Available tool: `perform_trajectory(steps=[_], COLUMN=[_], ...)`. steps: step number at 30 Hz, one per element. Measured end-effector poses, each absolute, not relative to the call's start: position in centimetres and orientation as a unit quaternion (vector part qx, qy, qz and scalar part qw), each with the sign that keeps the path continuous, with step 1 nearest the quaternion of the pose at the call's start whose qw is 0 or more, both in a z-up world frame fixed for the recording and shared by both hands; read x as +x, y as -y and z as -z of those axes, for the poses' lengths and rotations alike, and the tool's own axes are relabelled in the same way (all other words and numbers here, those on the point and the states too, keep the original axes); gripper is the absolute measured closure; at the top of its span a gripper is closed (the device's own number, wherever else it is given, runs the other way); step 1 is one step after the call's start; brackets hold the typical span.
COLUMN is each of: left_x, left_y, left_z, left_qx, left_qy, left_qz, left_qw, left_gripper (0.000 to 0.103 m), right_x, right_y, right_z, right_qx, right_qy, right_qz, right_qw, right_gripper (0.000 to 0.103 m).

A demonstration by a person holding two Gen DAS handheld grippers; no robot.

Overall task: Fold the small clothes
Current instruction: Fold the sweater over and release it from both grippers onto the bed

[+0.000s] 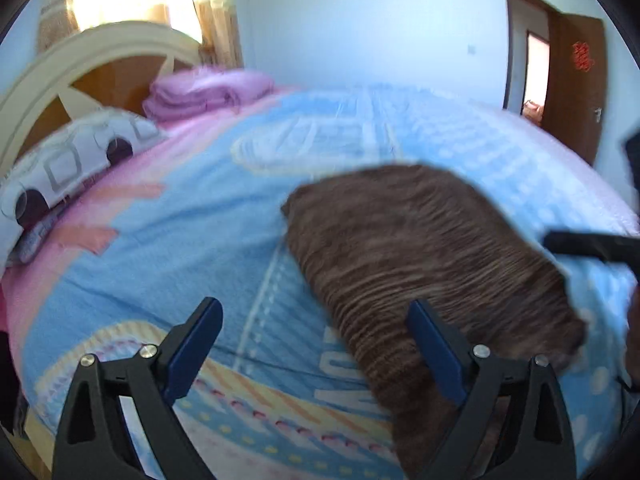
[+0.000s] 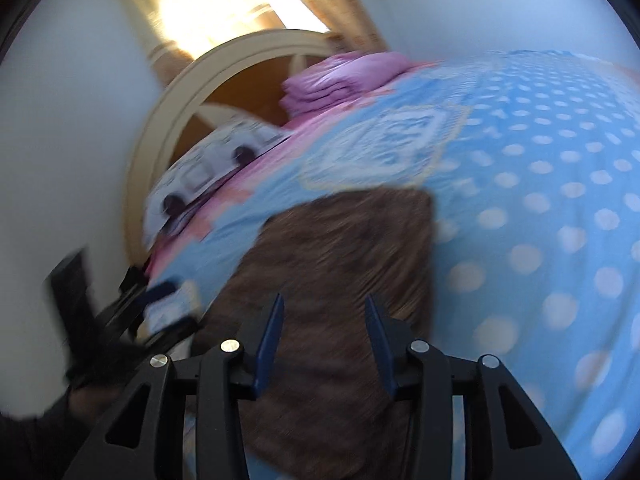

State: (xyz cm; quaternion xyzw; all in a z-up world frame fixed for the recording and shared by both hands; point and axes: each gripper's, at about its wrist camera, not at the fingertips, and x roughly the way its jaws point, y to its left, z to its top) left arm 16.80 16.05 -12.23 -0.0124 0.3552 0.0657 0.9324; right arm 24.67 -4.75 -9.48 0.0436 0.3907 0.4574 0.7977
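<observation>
A brown striped knit garment (image 1: 420,256) lies flat on the blue patterned bedspread (image 1: 192,240). My left gripper (image 1: 316,320) is open and empty, above the garment's near left edge. My right gripper (image 2: 324,312) is open and empty, just above the same garment (image 2: 336,264) near its front part. The right gripper's finger shows at the right edge of the left wrist view (image 1: 592,246). The left gripper shows blurred at the left of the right wrist view (image 2: 132,312). Both views are motion-blurred.
A folded pink blanket (image 1: 208,92) and a pillow with a car print (image 1: 68,160) lie by the cream headboard (image 1: 80,56). A brown door (image 1: 576,88) stands open at the far right. The bedspread (image 2: 540,200) has white dots to the right.
</observation>
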Motion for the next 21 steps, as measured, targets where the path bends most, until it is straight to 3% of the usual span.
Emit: perform_trajectory(steps=[3,5,6,7,11,13,14,15,21], left_x=[17.4,17.3,17.4,17.2,15.9,14.3,13.8,13.1,10.4], left_y=[-15.7,-14.5,-14.2,-13.8,-14.2,-14.5,-14.6,-14.7,-14.1], left_z=[13.9,14.2,14.3,14.2,13.4,12.5,12.2,11.5,6.5], left_qx=[-0.024,0.001,0.016,0.028,0.000,-0.019,-0.018,-0.019,-0.043], left_qy=[-0.364,-0.361,-0.356,-0.353,-0.366,-0.369,-0.369,-0.365,-0.302], left_qz=[-0.068,-0.067,-0.072,-0.079,-0.087,-0.077,-0.076,-0.077,-0.067], left_qw=[0.929,0.930,0.931,0.932,0.927,0.926,0.926,0.928,0.950], left_gripper=[0.006,0.006,0.006,0.005,0.003,0.003,0.003,0.003,0.000], right_x=[23.6,23.6,23.7,23.5,21.9,21.0,20.2,19.2,13.9], right_y=[4.7,6.4,6.9,7.3,7.9,8.9,9.4,10.2,11.5], right_z=[12.6,13.6,13.8,13.8,13.5,12.9,12.4,11.6,4.9], right_qx=[-0.017,0.017,0.027,0.031,0.007,0.017,0.020,0.022,-0.019], right_qy=[-0.431,-0.426,-0.427,-0.427,-0.410,-0.413,-0.407,-0.389,-0.277], right_qz=[-0.393,-0.403,-0.397,-0.388,-0.371,-0.355,-0.348,-0.339,-0.300], right_qw=[0.812,0.810,0.812,0.816,0.834,0.838,0.844,0.856,0.913], right_gripper=[0.060,0.062,0.073,0.076,0.076,0.069,0.056,0.048,0.040])
